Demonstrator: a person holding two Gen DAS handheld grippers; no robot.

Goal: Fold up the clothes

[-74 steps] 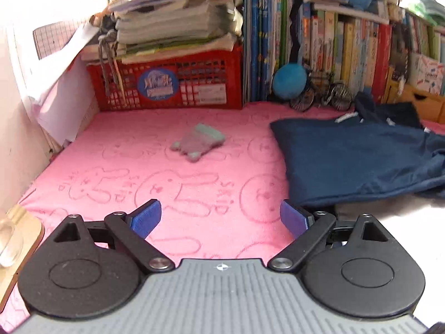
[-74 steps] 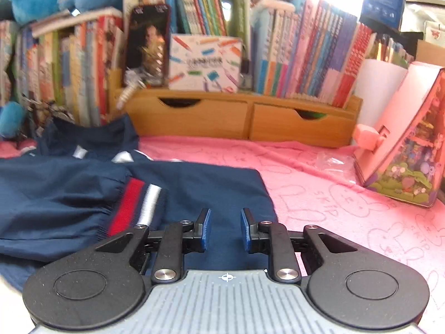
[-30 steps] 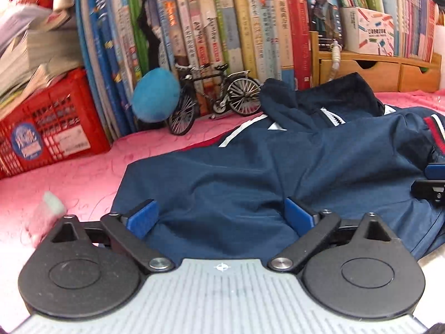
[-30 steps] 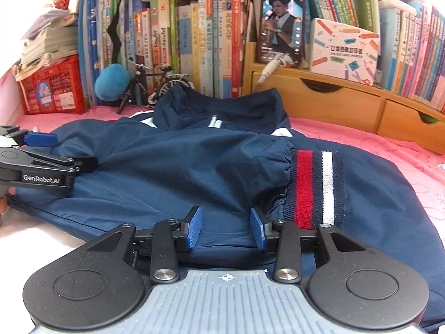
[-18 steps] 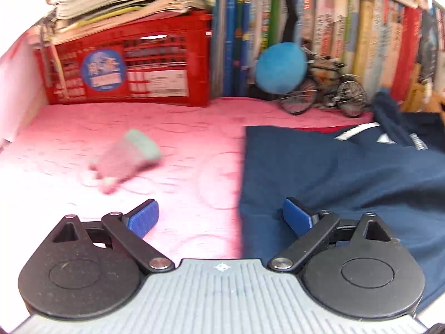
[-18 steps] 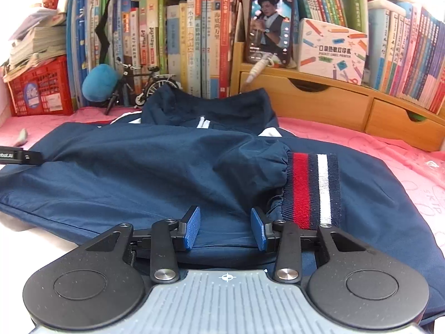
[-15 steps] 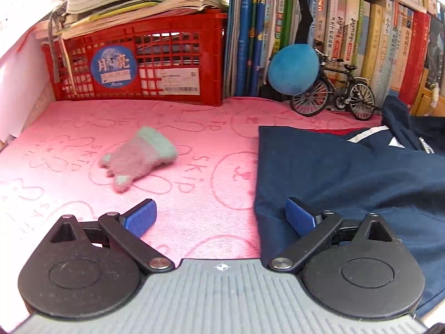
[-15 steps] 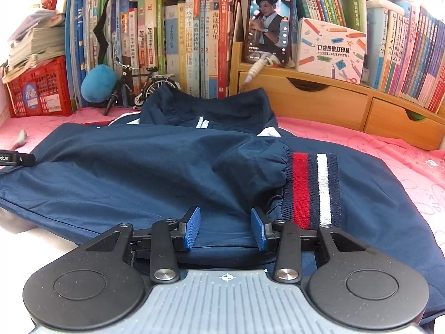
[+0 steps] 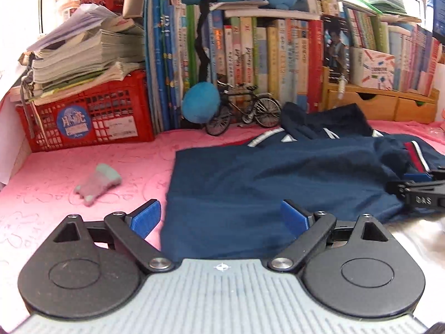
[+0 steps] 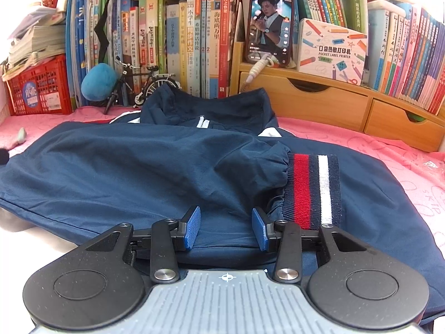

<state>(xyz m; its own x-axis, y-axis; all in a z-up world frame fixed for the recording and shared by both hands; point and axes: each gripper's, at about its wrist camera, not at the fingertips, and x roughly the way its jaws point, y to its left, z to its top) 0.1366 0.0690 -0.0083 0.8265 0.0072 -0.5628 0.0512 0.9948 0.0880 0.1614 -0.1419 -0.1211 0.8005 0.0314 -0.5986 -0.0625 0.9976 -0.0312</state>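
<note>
smooth navy jacket (image 10: 133, 167), ribbed striped cuff (image 10: 314, 189) | red mesh crate (image 9: 91, 114): paper stacks | left gripper (image 9: 219, 217) wide open, empty | right gripper (image 10: 225, 226) partly open, empty

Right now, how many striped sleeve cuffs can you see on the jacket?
1. The striped cuff lies on the navy jacket, just right of the right claw, whose jaws stand open. A second cuff may be hidden under the folded fabric.

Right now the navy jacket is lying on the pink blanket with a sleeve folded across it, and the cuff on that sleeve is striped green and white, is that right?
Not quite. The cuff is striped red and white on navy, not green; the right wrist view shows it plainly. The rest holds: the jacket lies on the pink blanket with that sleeve folded across it.
</note>
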